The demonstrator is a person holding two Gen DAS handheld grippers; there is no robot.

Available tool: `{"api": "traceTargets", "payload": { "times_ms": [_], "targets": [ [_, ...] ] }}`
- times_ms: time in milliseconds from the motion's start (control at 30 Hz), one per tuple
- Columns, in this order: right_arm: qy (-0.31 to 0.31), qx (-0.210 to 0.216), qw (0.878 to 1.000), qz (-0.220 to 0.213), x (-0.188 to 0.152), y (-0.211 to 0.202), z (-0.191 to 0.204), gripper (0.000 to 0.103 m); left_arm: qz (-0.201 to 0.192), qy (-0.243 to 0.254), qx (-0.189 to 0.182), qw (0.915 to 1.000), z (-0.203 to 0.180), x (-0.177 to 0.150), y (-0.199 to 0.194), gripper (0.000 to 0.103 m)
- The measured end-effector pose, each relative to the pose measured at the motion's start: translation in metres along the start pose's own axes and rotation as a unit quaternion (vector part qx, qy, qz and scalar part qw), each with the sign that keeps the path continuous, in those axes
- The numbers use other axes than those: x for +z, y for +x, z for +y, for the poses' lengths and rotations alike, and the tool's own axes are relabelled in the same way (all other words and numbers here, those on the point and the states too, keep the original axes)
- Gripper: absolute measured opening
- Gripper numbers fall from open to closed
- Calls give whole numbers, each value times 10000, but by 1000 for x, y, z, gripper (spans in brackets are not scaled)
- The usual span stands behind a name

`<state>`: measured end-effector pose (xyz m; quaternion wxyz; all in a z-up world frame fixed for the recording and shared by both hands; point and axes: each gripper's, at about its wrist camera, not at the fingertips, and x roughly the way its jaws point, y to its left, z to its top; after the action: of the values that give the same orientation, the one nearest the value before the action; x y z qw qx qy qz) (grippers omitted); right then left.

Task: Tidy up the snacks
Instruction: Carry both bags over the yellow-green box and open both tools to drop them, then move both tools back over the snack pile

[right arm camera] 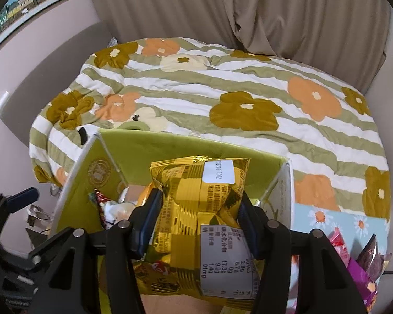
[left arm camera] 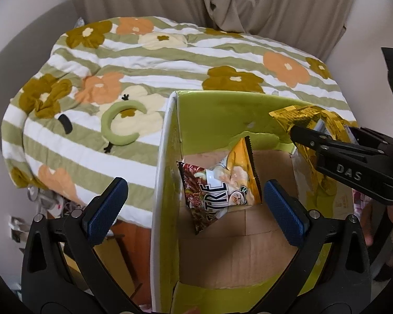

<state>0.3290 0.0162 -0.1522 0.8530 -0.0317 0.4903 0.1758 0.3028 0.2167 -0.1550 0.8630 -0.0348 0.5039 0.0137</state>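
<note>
A green-lined cardboard box (left arm camera: 212,112) stands open beside the bed. Inside it, a brown, white and yellow snack bag (left arm camera: 222,180) leans against the left wall; the right wrist view shows this bag (right arm camera: 110,206) low in the box. My left gripper (left arm camera: 194,185) hangs open above that bag, its blue pads wide apart and touching nothing. My right gripper (right arm camera: 200,196) is shut on a gold snack packet (right arm camera: 196,183), which is crumpled between the pads over the box's right side. From the left wrist view, the right gripper (left arm camera: 327,133) and the gold packet (left arm camera: 301,115) sit at the box's right rim.
A striped quilt with flowers (right arm camera: 222,91) covers the bed behind the box. A green crescent-shaped item (left arm camera: 120,125) lies on it. To the right stands a blue floral box (right arm camera: 327,217) with pink and purple snack packets (right arm camera: 359,267). A beige curtain (right arm camera: 222,7) hangs behind.
</note>
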Motion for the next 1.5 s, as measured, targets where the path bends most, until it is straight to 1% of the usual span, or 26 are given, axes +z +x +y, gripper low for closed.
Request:
{"api": "traceTargets", "payload": {
  "times_ms": [33, 67, 100, 133, 333, 533, 633, 833, 1000, 1133, 1300, 1500],
  "targets": [
    [-18, -26, 10000, -51, 0, 1, 0, 67, 8, -7, 16, 10000, 0, -1, 0, 102],
    [-37, -21, 9999, -91, 0, 1, 0, 85, 20, -15, 32, 10000, -1, -2, 1, 102],
    [-60, 0, 9999, -96, -1, 1, 0, 92, 37, -22, 41, 10000, -1, -4, 1, 102],
    [-98, -2, 9999, -89, -1, 2, 0, 95, 48, -26, 51, 10000, -1, -5, 1, 102],
    [-128, 23, 9999, -81, -5, -5, 0, 95, 65, -34, 75, 9999, 0, -9, -1, 102],
    [-43, 12, 9997, -241, -8, -29, 0, 95, -43, 30, 67, 10000, 0, -10, -18, 102],
    [11, -13, 9994, -339, -11, -47, 3, 95, -99, 65, 20, 9999, -2, -10, -30, 102],
    [160, -69, 9984, -546, -22, -85, 2, 95, -287, 222, -229, 9991, -13, -12, -54, 102],
    [267, -112, 9966, -778, -39, -128, -9, 95, -504, 385, -395, 9972, -38, -17, -79, 102],
    [369, -160, 9944, -976, -62, -162, -29, 95, -666, 509, -555, 9949, -68, -27, -104, 102],
    [497, -340, 9912, -1175, -102, -202, -72, 95, -748, 528, -725, 9932, -119, -50, -125, 102],
    [667, -557, 9892, -1181, -152, -238, -132, 95, -671, 486, -889, 9926, -184, -90, -137, 102]
  ]
}}
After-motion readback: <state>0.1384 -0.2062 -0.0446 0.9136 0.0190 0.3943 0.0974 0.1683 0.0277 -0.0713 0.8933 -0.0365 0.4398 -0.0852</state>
